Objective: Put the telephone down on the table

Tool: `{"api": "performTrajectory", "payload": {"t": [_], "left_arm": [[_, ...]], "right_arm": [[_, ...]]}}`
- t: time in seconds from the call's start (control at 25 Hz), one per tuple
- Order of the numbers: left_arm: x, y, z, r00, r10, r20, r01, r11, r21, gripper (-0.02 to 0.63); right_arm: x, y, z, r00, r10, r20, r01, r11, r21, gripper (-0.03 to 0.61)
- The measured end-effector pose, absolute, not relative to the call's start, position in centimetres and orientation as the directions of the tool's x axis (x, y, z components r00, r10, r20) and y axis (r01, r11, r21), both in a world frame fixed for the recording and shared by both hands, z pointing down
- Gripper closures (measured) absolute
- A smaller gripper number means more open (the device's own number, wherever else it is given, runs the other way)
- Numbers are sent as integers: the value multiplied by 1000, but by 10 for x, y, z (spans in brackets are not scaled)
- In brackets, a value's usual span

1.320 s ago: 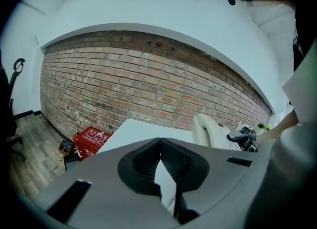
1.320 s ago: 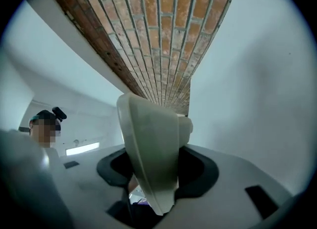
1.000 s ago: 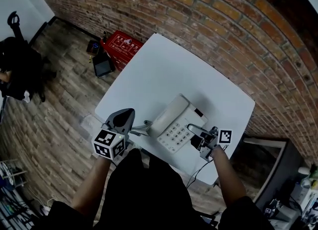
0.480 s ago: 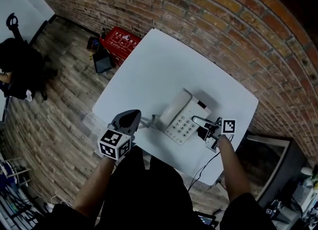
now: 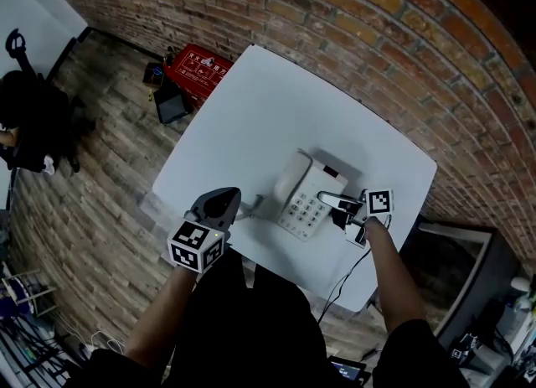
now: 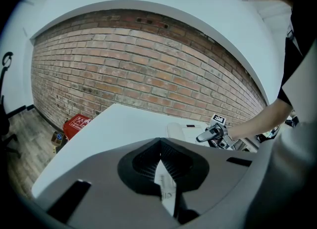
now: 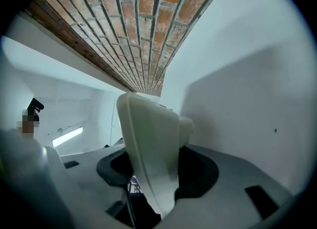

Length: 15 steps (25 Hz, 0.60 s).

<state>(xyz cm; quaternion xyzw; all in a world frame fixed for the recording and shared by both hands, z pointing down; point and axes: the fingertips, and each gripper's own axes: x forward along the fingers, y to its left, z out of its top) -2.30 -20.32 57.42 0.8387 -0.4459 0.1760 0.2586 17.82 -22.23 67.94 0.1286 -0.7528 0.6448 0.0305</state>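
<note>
Head view: a cream-white plastic desk telephone (image 5: 306,194), with a pale keypad and its handset cradled at 9 o'clock, is at the square white counter's (image 5: 268,110) 5 o'clock part. The right gripper (image 5: 335,204) meets its 3 o'clock edge. The left gripper (image 5: 249,204) is just beside it at 8 o'clock.

Left gripper view: the tongs (image 6: 163,183) are closed, with a thin white sliver at their seam. The telephone (image 6: 185,130) lies apart at 1 o'clock.

Right gripper view: the tongs (image 7: 151,173) are clamped on the telephone's smooth cream edge (image 7: 148,144).

On table (image 5: 251,118), telephone (image 5: 308,195) between left gripper (image 5: 239,208) and right gripper (image 5: 328,202).
</note>
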Motion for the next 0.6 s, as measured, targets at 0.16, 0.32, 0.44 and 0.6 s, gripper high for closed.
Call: {"api": "performTrajectory", "payload": {"t": [0.16,0.32,0.44,0.6], "left_arm": [[-23,-201,574,545,-650,530,-835,-476,275,601],[-24,-200,571,553,-645,527,-829,-487,274,601],[-27,-201,570,561,-642,523,-823,-496,275,601],[-27,-201,570,578,-633,515,-811,-512,281,601]], "right_arm": [[180,-228,684,-956,-172,237,-261,128,-957,357],[185,-235,696,-932,-209,297,-318,77,-945,356],[182,-236,700,-910,-229,347,-363,31,-931,356],[180,-235,707,-879,-249,408,-425,18,-905,325]]}}
